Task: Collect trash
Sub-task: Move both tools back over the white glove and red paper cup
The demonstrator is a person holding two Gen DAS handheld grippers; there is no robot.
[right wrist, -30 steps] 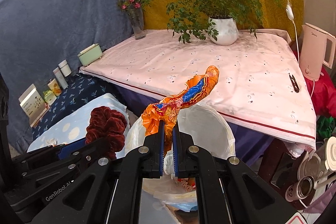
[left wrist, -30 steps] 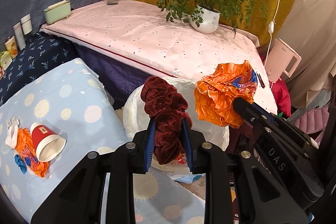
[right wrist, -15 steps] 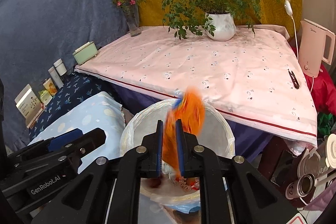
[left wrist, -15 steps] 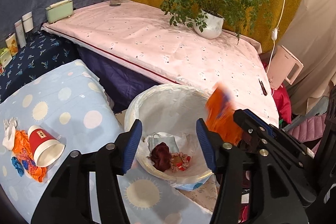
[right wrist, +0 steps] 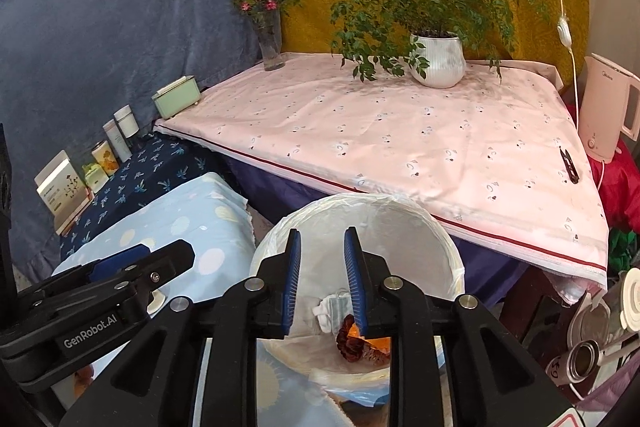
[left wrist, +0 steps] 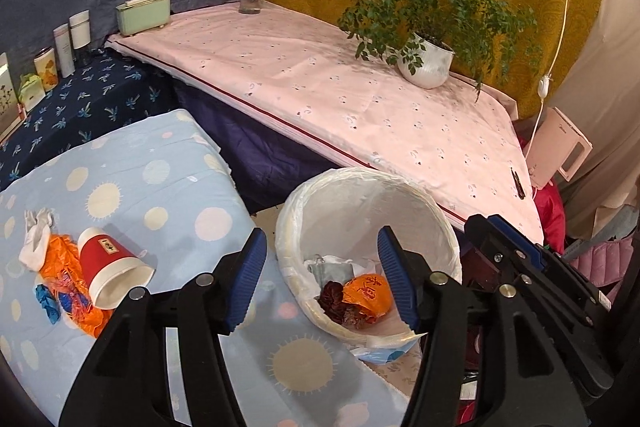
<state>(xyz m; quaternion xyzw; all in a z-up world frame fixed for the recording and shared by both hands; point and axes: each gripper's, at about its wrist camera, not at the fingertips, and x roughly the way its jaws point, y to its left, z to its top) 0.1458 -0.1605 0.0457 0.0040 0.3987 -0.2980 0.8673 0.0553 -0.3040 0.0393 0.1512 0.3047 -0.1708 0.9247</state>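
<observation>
Both grippers were over the bin when I looked. My left gripper had its jaws spread wide and opening a touch more, nothing between the pads. The right gripper was narrower, jaws opening too, also empty. They sat close side by side, the right one's black frame just off the left's edge, so not much elbow room between them.

Straight below, the white lined trash bin had the goods in it: an orange wrapper lying against a dark red scrunchie, with some crumpled white stuff behind them at the bottom. The bin's rim sat tucked between the corner of the blue sun-print cloth and the overhanging edge of the pink tablecloth, pretty tight on both sides.

Out left on the blue cloth there was more trash: a red paper cup tipped on its side, resting on orange plastic, plus a white scrap and a blue bit. Open cloth all around that pile, well clear of the edge.
</observation>
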